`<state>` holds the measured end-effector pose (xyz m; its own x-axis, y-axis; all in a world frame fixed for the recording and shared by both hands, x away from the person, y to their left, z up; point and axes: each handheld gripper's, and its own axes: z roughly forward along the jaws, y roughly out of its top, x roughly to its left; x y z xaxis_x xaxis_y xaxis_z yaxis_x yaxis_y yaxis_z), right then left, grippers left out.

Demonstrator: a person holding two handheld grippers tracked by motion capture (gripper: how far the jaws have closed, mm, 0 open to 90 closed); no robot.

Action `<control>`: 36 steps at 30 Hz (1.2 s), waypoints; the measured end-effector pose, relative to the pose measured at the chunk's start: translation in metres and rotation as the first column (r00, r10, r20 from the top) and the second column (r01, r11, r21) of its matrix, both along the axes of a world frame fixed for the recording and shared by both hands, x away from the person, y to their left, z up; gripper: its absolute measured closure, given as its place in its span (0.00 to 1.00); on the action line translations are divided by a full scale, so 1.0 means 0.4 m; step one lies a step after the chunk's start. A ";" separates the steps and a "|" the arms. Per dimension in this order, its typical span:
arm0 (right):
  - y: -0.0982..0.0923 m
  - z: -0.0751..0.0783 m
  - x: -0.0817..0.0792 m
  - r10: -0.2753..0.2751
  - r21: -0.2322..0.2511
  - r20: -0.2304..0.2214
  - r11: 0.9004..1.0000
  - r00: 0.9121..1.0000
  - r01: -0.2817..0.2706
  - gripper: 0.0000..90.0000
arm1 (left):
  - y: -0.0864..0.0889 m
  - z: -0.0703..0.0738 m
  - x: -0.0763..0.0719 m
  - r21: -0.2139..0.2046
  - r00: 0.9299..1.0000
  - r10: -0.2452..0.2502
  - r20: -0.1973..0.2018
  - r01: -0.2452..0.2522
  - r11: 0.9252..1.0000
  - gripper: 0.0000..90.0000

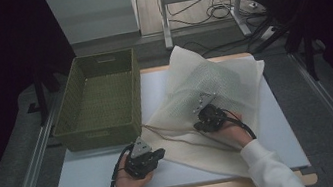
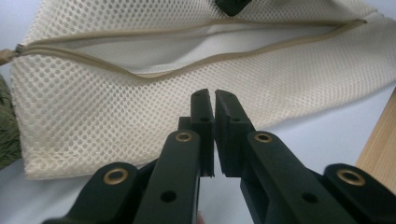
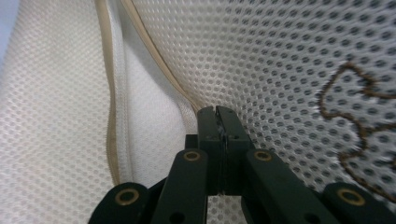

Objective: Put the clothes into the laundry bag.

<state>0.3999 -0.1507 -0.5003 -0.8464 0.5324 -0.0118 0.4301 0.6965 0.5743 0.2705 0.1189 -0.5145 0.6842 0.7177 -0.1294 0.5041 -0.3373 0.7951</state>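
Currently | cream mesh laundry bag [image 1: 216, 101]: light, limp, best pinched at zipper edge | right gripper [image 3: 219, 112]: clamped on bag's opening hem | left gripper [image 2: 214, 100]: closed, empty, beside bag

The right gripper [image 3: 219, 112] is pressing its jaws together on the upper flap of a cream mesh laundry bag [image 3: 280, 56]. The bag's tan zipper [image 3: 111, 116] is running from eleven o'clock down toward seven o'clock, while brown embroidery [image 3: 348, 116] is curling at three o'clock.

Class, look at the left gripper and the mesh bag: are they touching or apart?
Apart. In the left gripper view the left gripper has its jaws nearly shut and empty, with bare table between them and the mesh bag.
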 end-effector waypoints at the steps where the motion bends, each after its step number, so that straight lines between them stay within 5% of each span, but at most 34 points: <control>1: -0.002 0.004 -0.001 -0.001 0.009 -0.001 1.000 1.000 0.001 0.99 | 0.002 0.001 0.001 -0.004 1.000 0.001 0.000 -0.001 1.000 0.97; 18: -0.031 0.031 -0.012 -0.027 0.060 0.023 0.998 0.999 0.025 0.99 | 0.015 0.013 0.024 -0.026 1.000 0.006 0.004 -0.006 1.000 1.00; 28: -0.087 0.060 -0.059 -0.103 0.143 0.040 0.985 0.994 0.096 0.95 | 0.091 0.002 0.018 -0.015 0.998 0.062 0.004 -0.062 0.998 0.90; 31: -0.115 0.057 -0.086 -0.127 0.162 0.057 0.980 0.990 0.116 0.80 | 0.117 -0.008 0.014 0.004 0.995 0.097 0.009 -0.097 0.995 0.74; 36: -0.177 0.048 -0.139 -0.218 0.204 0.103 0.960 0.971 0.194 0.55 | 0.133 -0.007 0.005 0.030 0.995 0.103 0.011 -0.103 0.994 0.56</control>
<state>0.3443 -0.2213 -0.4813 -0.7168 0.6972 0.0102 0.4702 0.4724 0.7455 0.2724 0.1721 -0.5174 0.6074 0.7880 -0.1001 0.5296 -0.3079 0.7904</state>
